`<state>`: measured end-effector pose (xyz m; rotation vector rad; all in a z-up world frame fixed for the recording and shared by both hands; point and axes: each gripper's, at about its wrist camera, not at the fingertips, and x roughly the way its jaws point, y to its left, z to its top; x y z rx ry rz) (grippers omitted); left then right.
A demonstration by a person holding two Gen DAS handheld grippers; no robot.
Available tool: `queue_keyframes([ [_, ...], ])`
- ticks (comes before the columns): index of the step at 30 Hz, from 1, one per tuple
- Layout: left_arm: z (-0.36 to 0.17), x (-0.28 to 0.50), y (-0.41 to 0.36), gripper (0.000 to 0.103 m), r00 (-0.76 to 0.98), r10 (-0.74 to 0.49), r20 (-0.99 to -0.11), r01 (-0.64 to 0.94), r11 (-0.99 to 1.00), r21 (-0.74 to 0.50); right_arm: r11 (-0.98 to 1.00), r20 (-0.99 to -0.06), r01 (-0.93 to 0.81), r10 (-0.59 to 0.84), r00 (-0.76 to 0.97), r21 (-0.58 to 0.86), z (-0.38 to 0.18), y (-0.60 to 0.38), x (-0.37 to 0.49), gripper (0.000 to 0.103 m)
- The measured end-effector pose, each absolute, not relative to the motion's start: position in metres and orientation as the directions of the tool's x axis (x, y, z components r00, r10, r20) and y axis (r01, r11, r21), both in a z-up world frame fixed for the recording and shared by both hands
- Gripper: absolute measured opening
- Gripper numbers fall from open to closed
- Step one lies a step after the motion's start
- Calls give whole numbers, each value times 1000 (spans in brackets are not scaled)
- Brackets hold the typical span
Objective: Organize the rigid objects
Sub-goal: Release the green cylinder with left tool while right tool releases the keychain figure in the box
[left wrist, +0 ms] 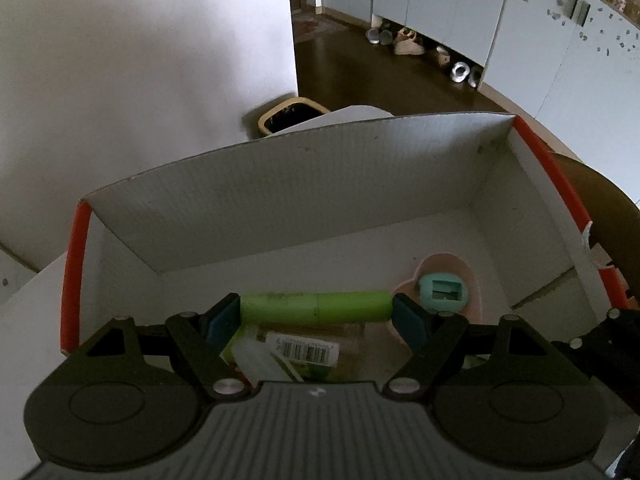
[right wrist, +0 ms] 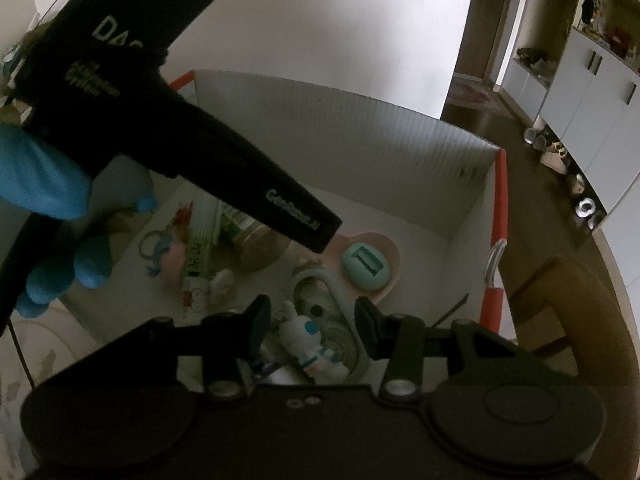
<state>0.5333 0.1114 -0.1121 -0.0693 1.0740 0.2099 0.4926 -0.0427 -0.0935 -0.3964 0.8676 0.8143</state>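
Observation:
My left gripper point(left wrist: 316, 312) is shut on a green cylindrical case point(left wrist: 316, 307), held crosswise between its blue pads over the inside of a white cardboard box point(left wrist: 280, 200) with orange edges. Below it lie a packet with a barcode point(left wrist: 306, 350) and a teal sharpener point(left wrist: 443, 293) on a pink heart-shaped dish point(left wrist: 474, 280). My right gripper point(right wrist: 312, 328) is open over the same box point(right wrist: 360, 140), above a white astronaut figure point(right wrist: 316, 346) lying on a clear oval container point(right wrist: 340, 320). The teal sharpener point(right wrist: 366, 266) lies beyond it.
The left gripper's black body point(right wrist: 192, 128), held by a blue-gloved hand point(right wrist: 44, 184), crosses the right wrist view. A jar point(right wrist: 260, 244), keychain point(right wrist: 160, 248) and packets lie in the box. A bin point(left wrist: 292, 118) stands beyond. A wooden chair point(right wrist: 560, 308) is at right.

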Motion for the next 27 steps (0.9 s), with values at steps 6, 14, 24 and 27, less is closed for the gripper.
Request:
queue_keyframes([
  [6,-107,526,110,82,486,147,-862,-211,976,48,644,-793,-764,482,374,31,-90,-46,491,50],
  [14,-85,504,112,82,547,145,-824,-239,971,12,651,-771,-759,499,396,31,-77,-57,483,61],
  [24,-52,465,108,82,607,189,-772,-274,962,20,661,-734,-748,534,420,53,-49,-76,461,74],
  [27,-41,452,103,82,625,204,-754,-277,960,31,664,-725,-746,541,426,58,-39,-83,452,74],
])
